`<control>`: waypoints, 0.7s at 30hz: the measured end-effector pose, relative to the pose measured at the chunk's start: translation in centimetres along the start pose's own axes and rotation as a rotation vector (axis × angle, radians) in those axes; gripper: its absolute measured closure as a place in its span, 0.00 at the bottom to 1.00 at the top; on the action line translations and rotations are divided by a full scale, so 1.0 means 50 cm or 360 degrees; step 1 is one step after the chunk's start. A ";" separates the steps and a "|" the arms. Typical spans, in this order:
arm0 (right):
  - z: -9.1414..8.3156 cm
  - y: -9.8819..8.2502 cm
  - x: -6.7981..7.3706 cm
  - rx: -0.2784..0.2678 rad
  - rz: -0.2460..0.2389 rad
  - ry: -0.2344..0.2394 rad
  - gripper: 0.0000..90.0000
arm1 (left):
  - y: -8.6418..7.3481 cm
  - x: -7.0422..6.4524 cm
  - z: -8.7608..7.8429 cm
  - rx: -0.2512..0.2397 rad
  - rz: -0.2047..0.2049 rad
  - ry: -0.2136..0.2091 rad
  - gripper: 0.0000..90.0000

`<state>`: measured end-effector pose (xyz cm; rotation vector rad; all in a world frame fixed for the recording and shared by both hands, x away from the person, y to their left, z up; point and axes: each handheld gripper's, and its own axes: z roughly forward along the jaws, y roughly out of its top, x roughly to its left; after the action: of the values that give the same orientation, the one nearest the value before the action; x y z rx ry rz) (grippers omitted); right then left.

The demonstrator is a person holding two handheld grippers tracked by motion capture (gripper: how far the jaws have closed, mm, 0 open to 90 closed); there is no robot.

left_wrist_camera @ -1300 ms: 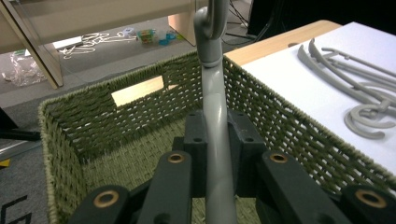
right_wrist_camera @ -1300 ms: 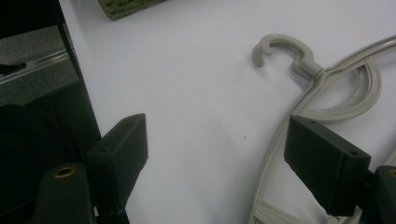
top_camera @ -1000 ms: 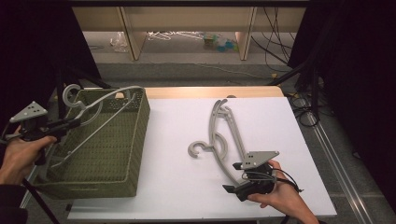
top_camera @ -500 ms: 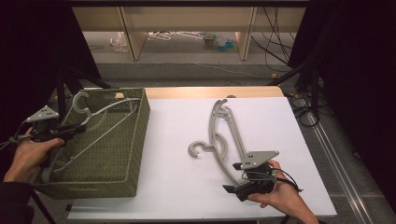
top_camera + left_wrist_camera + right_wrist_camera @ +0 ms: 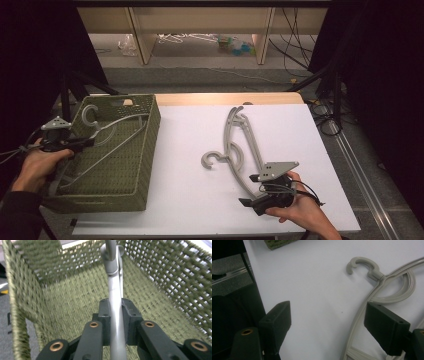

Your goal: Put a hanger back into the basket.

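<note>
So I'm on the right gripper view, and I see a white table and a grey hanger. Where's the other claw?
Observer: The left claw is shut on a second hanger, inside a green woven basket.
Operator: Is that one lying flat?
Observer: No, it's tilted, with its hook up near the basket's far left corner.
Operator: Where does my hanger go?
Observer: The table hanger stretches from your open right claw toward the table's far edge.
</note>
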<state>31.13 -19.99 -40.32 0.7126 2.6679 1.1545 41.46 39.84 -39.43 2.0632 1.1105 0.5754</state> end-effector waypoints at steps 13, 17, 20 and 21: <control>-0.002 0.000 -0.002 -0.0007 -0.0005 0.0004 0.25 | -0.017 0.017 0.009 0.0181 -0.0168 0.0179 0.85; -0.001 -0.002 -0.004 -0.0001 0.0000 0.0000 0.25 | -0.013 0.010 -0.006 0.0119 -0.0275 0.0279 0.76; -0.001 -0.002 -0.004 -0.0009 -0.0003 -0.0002 0.25 | -0.003 -0.009 -0.026 0.0043 -0.0323 0.0282 0.73; -0.001 -0.002 -0.004 -0.0009 -0.0003 -0.0002 0.25 | 0.002 -0.015 -0.035 0.0017 -0.0279 0.0268 0.73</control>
<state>31.24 -20.17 -40.37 0.7100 2.6624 1.1603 39.95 39.83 -38.28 1.9291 1.3786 0.6654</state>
